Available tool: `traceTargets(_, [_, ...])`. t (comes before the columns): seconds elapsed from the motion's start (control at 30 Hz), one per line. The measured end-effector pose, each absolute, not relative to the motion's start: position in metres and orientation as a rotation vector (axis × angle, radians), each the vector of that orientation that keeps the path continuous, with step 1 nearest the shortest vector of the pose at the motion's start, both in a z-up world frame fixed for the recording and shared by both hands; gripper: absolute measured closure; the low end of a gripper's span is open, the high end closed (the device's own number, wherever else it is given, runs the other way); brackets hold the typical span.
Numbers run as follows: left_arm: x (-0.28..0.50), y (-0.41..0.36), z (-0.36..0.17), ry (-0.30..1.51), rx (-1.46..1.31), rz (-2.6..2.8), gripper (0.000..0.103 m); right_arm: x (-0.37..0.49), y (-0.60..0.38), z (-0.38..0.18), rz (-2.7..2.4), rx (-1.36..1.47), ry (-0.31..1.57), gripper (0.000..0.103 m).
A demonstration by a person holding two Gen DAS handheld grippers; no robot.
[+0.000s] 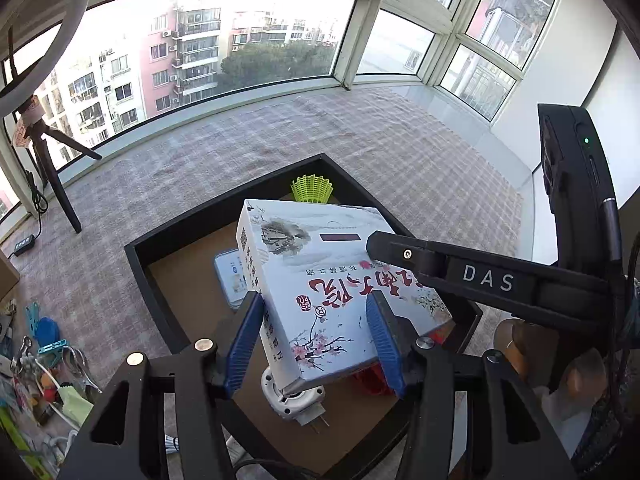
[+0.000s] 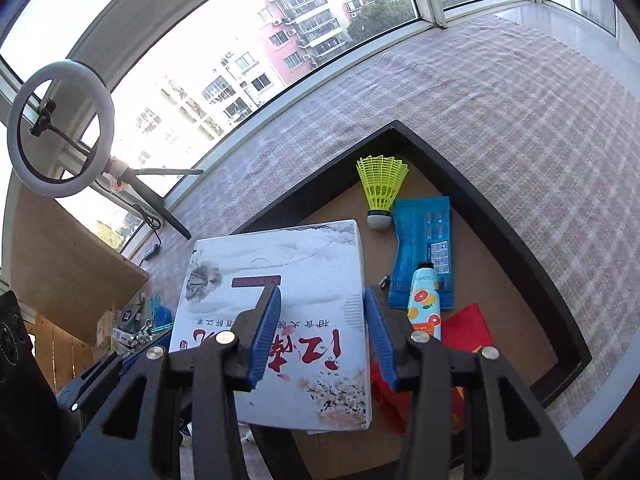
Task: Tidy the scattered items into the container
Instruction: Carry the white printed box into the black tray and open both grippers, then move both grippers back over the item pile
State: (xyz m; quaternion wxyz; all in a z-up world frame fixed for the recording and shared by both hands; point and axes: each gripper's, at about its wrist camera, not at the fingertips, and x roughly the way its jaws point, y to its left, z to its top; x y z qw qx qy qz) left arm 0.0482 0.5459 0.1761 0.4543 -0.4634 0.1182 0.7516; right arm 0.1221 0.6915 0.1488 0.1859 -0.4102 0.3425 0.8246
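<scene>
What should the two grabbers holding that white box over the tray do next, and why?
Probably lower the white box a little further into the black tray before letting go. Both the left gripper and right gripper straddle it, and it sits tilted above items already inside.

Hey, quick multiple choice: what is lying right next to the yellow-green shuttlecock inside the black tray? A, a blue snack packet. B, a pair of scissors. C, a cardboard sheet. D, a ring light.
A: in the right wrist view the blue snack packet lies in the black tray, its top end right beside the cork end of the yellow-green shuttlecock.
</scene>
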Motion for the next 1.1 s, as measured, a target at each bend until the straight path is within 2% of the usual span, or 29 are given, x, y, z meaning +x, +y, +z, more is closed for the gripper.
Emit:
traceTargets(0.17, [0.066,0.553,0.187,0.297,-1.107,1.814,0.052,0.154,0.716,0.154,2.265,-1.103,0.982,0.059])
traceTargets(0.4, [0.050,0.521,0.175,0.304,-1.157,1.859,0.052,0.139,0.687,0.158,2.338,-1.168,0.864,0.059])
traceTargets(0.67, [0.004,0.428,0.151,0.304,-1.246,1.977,0.052,0.093,0.615,0.148,2.497,-1.347,0.648,0.059])
traceTargets(1.1, [-0.069,0.275,0.119,0.209,-1.416,2.179,0.053,0.010,0.477,0.112,2.706,-1.724,0.387,0.060])
